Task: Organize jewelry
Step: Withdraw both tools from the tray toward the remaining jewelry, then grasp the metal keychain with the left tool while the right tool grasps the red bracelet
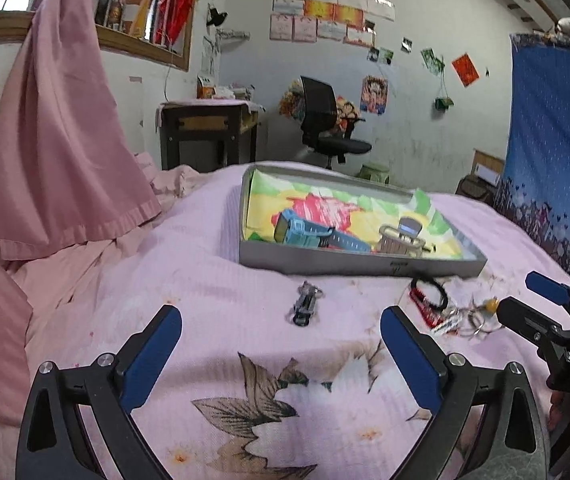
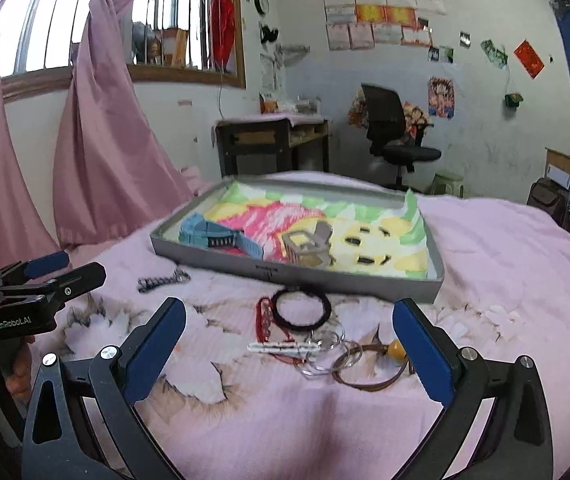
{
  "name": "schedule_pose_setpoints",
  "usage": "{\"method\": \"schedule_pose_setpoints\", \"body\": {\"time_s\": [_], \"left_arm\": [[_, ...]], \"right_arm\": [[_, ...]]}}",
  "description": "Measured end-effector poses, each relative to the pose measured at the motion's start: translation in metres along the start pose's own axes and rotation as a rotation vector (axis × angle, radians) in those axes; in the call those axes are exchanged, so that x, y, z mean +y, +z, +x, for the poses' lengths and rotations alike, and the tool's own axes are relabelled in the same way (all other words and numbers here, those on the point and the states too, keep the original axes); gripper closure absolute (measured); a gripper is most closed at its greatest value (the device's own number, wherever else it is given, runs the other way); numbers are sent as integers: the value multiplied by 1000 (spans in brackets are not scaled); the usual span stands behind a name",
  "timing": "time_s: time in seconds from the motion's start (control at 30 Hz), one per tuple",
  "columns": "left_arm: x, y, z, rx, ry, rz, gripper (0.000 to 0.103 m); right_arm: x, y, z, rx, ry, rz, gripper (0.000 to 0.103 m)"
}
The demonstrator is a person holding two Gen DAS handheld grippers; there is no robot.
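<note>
- Left gripper (image 1: 281,354): jaws spread wide, empty; a small dark metal chain (image 1: 305,307) lies just ahead.
- Right gripper (image 2: 289,354): jaws spread, empty; black cord ring (image 2: 302,305), clear rings (image 2: 327,354) and a white clip (image 2: 283,347) lie between them.

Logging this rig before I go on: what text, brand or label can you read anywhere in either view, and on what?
"GenRobot.AI": left gripper body, right wrist view.
"DAS": right gripper body, left wrist view.
Tray front-wall mark: too blurred.
Wall papers: too small.
</note>
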State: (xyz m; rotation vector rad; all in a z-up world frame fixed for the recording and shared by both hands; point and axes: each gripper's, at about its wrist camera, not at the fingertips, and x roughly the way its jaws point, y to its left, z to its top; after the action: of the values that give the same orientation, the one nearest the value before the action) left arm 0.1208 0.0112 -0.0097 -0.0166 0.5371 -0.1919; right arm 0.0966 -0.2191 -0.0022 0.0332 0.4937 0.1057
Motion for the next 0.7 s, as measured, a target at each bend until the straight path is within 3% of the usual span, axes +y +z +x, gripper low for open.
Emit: {"method": "schedule_pose_setpoints", "body": {"time_s": [0.4, 0.5, 0.63, 0.7], "left_arm": [[14, 3, 29, 117, -52, -38, 4], [12, 6, 36, 132, -78, -33, 14], [7, 7, 47, 161, -107, -4, 23], [5, 8, 53, 174, -121, 3, 29]], "right_arm": [[0, -7, 36, 164, 59, 34, 3], [1, -8, 45, 196, 78, 42, 9], [-1, -7, 55, 232, 112, 63, 28], [-1, -8, 62, 255, 131, 71, 32]]}}
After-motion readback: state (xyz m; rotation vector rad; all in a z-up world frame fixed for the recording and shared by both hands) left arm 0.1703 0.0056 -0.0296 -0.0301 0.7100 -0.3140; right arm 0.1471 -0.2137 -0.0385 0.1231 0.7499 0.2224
